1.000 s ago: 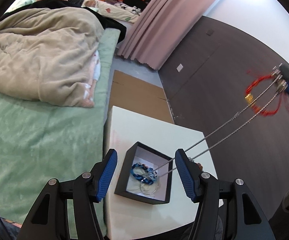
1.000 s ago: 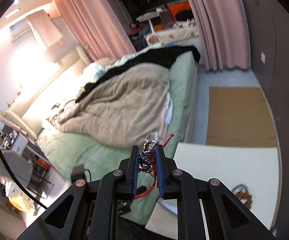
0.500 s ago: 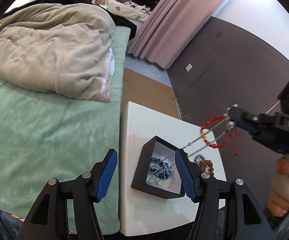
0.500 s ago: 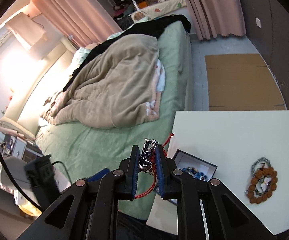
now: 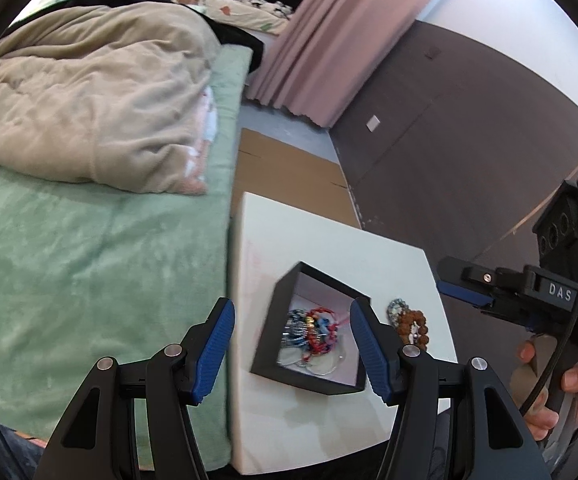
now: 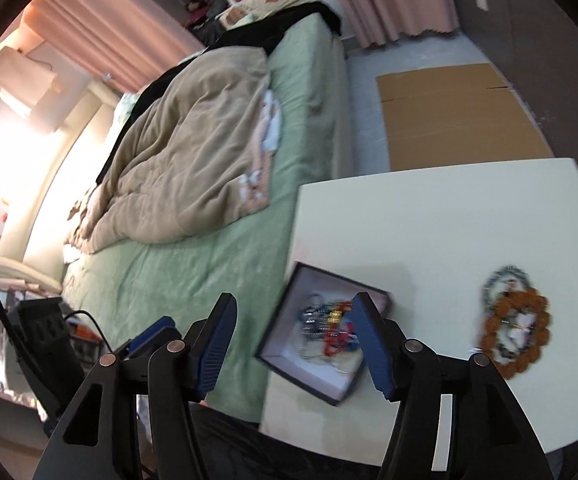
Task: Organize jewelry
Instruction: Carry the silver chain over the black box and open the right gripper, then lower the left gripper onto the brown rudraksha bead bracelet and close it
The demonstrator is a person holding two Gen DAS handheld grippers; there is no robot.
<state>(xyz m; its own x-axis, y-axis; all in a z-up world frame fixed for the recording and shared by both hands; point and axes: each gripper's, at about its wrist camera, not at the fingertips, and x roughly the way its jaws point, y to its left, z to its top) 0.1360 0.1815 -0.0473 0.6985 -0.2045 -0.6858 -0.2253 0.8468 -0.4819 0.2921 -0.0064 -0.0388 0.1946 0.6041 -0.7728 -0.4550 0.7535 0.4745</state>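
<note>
Bedroom seen, green bed [image 5: 89, 248] beside white bench [image 5: 329, 248]. Black box [image 5: 281, 320] is set on the bench, below and between both claws' fingers. Red string bracelet [image 5: 321, 314] is lying tangled with chains inside the box. Right claw [image 6: 293, 336] is opening, nothing between its jaws. Left claw [image 5: 293, 344] is held open, empty. Beaded bracelets [image 6: 517, 336] are lying right of the right claw.
</note>
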